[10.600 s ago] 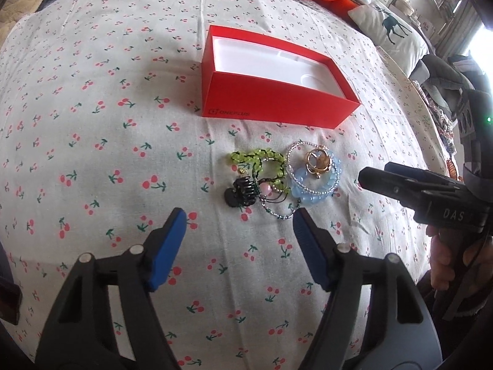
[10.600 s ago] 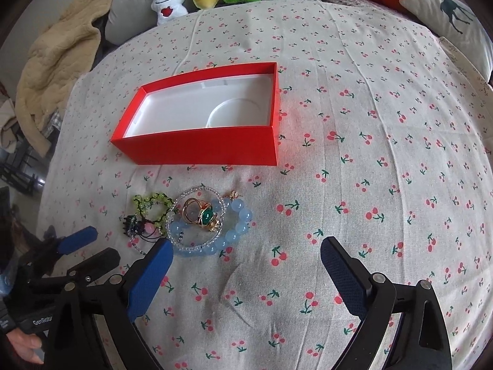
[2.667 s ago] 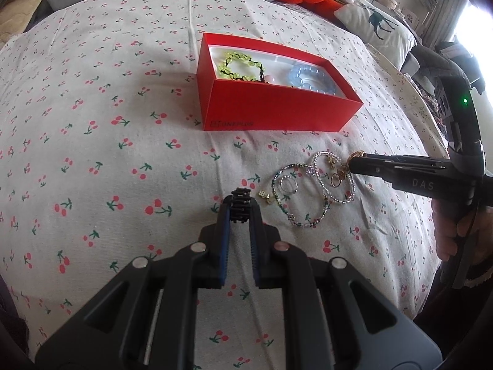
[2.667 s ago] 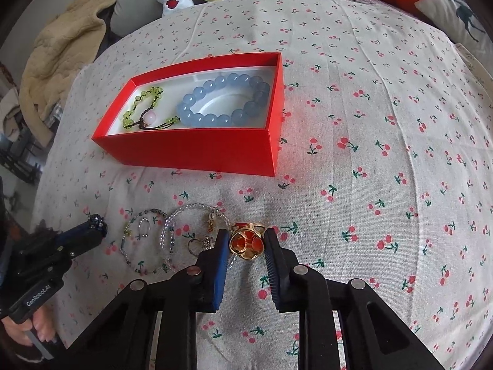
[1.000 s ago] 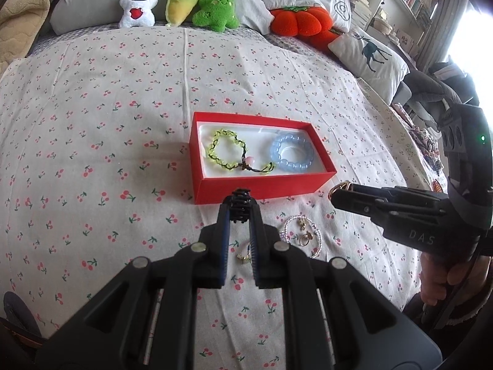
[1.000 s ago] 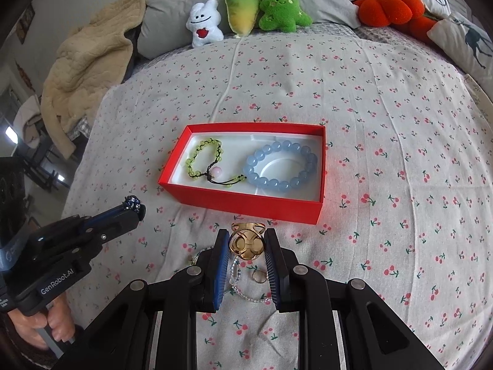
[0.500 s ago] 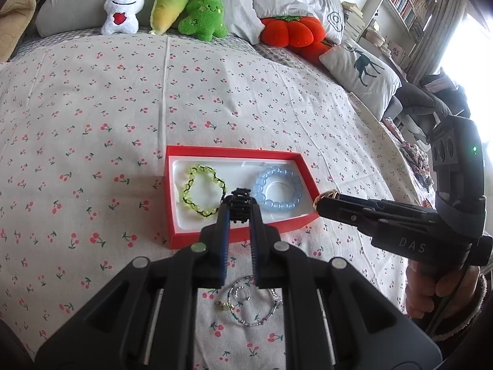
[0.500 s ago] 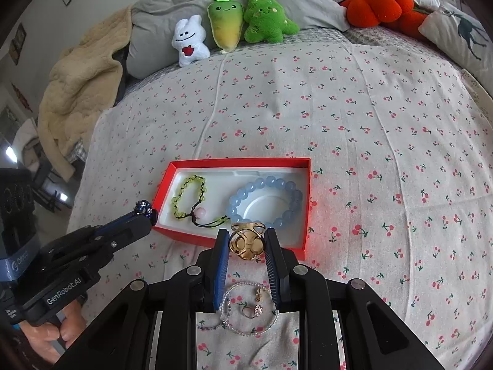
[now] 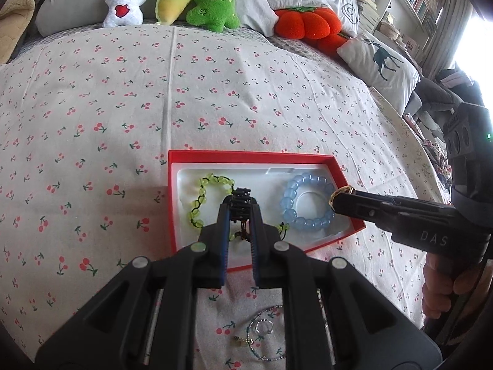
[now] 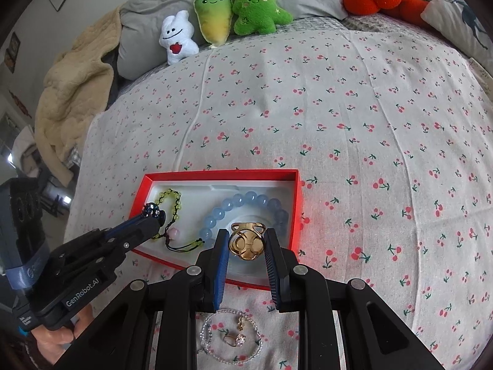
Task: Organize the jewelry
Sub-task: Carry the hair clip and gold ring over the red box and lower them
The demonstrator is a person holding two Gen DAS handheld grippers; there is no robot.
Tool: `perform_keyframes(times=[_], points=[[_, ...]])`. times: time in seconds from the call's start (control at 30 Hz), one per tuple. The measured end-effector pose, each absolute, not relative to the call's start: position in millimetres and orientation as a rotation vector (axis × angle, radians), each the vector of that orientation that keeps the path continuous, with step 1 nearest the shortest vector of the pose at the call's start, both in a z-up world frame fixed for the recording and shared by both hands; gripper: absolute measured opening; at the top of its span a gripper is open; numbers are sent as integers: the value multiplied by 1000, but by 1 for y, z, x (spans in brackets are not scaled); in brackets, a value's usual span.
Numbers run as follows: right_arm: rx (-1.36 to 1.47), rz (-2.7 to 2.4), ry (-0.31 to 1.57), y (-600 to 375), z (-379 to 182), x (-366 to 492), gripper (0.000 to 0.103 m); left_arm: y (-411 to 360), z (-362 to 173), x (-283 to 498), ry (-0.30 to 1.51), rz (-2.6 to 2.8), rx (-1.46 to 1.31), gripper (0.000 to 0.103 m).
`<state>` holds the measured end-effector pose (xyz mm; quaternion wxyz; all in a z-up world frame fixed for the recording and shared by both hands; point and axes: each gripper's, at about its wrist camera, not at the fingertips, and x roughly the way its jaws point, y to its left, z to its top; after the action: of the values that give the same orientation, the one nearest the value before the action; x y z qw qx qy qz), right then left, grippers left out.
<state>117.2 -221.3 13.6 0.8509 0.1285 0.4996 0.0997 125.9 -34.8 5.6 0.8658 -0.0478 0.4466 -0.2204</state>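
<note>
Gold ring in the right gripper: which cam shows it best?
Right wrist. The gold ring sits face-on between the right gripper's pads, above the red box, openwork visible. The left wrist view shows only a thin gold edge at that gripper's tip, over the blue bead bracelet.

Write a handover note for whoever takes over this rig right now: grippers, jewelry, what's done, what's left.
Left gripper: shut on a small black clip, over the red box.
Right gripper: shut on a gold ring, over the box's near right part.
Done: green bead bracelet and blue bead bracelet lie in the box.
Left: release both pieces, then fetch the thin beaded chains and small charms on the bedspread.
</note>
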Motion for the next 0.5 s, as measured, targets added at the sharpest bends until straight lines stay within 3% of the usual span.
perform_keyframes(times=[0.43,0.5], points=[[252,239,1034,-222,7,132,23,-37,2,131,928,-439,-77,14],[245,243,1027,-220,8,131,24,-37,5,129,928,-436,-75,25]])
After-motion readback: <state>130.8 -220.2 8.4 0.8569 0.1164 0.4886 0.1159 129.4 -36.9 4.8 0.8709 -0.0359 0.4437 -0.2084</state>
